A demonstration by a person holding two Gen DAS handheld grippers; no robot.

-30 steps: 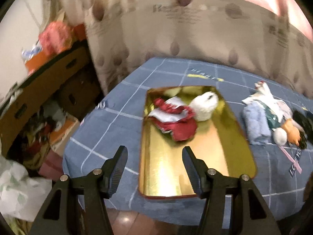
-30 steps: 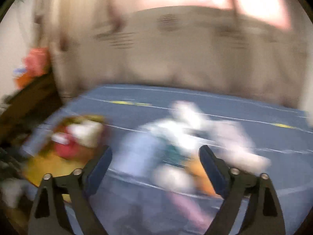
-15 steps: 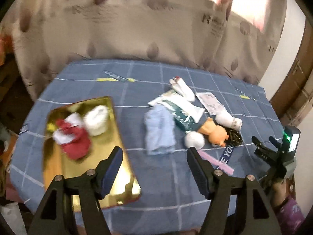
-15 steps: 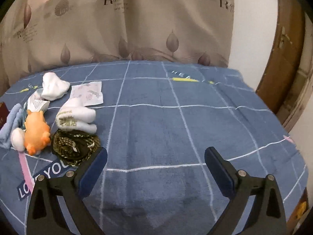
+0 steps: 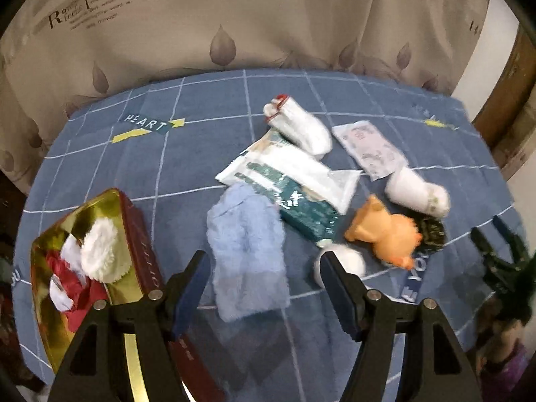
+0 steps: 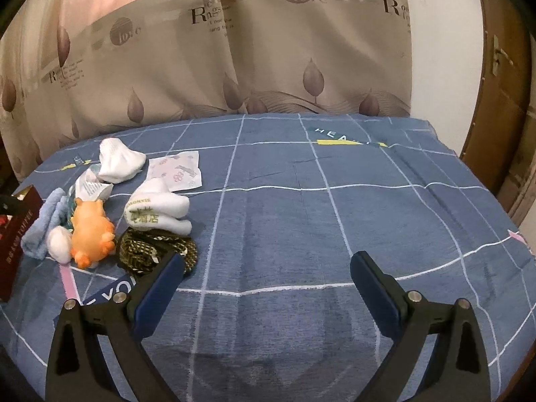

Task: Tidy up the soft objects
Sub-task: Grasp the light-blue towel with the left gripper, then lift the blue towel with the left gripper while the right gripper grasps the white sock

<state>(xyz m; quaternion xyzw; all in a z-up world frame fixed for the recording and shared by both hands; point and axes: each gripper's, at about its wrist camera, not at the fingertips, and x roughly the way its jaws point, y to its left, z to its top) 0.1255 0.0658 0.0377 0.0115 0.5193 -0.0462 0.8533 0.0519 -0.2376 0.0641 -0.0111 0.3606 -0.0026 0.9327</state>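
My left gripper (image 5: 264, 278) is open and empty, just above the near end of a light blue towel (image 5: 248, 251). A gold tin (image 5: 134, 244) at the left holds a red cloth (image 5: 80, 288) and a white fluffy piece (image 5: 100, 251). Right of the towel lie a green-and-white packet (image 5: 291, 181), a white ball (image 5: 351, 261), an orange plush toy (image 5: 388, 231), a dark patterned cloth (image 5: 432, 231) and two white socks (image 5: 301, 127) (image 5: 418, 191). My right gripper (image 6: 268, 268) is open and empty over bare tablecloth, right of the dark cloth (image 6: 150, 251) and orange toy (image 6: 90, 231).
The blue checked tablecloth (image 6: 335, 217) covers the table. A beige curtain (image 6: 234, 67) hangs behind it. A flat printed sachet (image 5: 368, 147) lies at the back. A wooden door (image 6: 502, 83) stands at the right. The right gripper shows in the left wrist view (image 5: 495, 241) at the table's right edge.
My left gripper has swung right from the tin and come down close over the blue towel. My right gripper has turned right, away from the pile, and moved slightly nearer the table.
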